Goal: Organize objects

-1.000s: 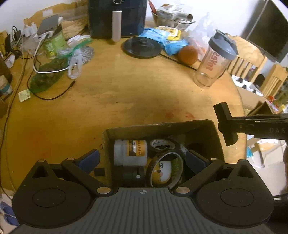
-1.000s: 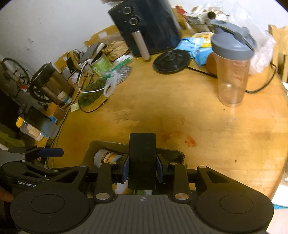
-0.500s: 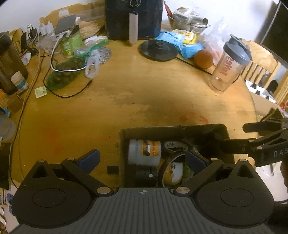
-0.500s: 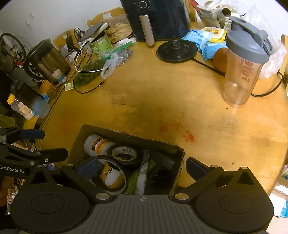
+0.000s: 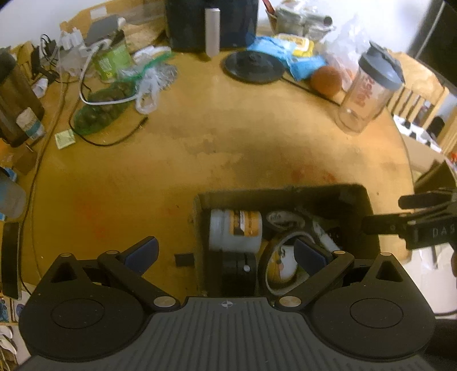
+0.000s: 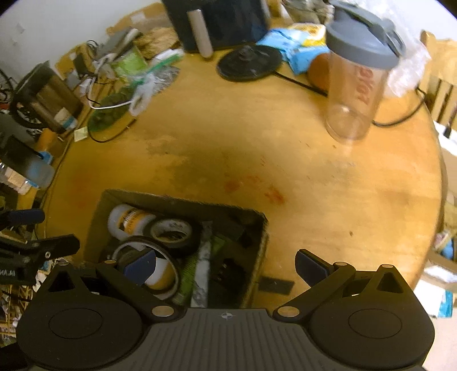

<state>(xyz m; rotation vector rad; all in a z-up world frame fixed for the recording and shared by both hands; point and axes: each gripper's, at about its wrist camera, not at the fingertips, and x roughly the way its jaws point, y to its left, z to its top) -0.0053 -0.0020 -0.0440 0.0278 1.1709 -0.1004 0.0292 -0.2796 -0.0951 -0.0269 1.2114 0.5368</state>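
Observation:
An open cardboard box (image 5: 285, 190) (image 6: 182, 203) stands on the round wooden table, near its front edge. Inside lie a white jar with an orange label (image 5: 234, 228) (image 6: 125, 219), a black tape roll (image 5: 281, 219) (image 6: 171, 231), a second ring around something yellow (image 5: 281, 264) (image 6: 162, 275), and a black block (image 6: 225, 271) at the box's right end. My left gripper (image 5: 225, 252) hangs open over the box's left side. My right gripper (image 6: 225, 265) is wide open above the box's right end, with nothing between its pads.
A clear shaker bottle with a grey lid (image 6: 357, 85) (image 5: 368, 88) stands at the far right. Behind it are an orange (image 5: 325, 80), a black round lid (image 5: 252, 65), blue packets and a dark air fryer (image 5: 211, 22). Bags and cables (image 5: 114, 94) crowd the far left.
The right gripper went from shut on a black block to wide open, and the block is now in the box. The left gripper stayed open over the box.

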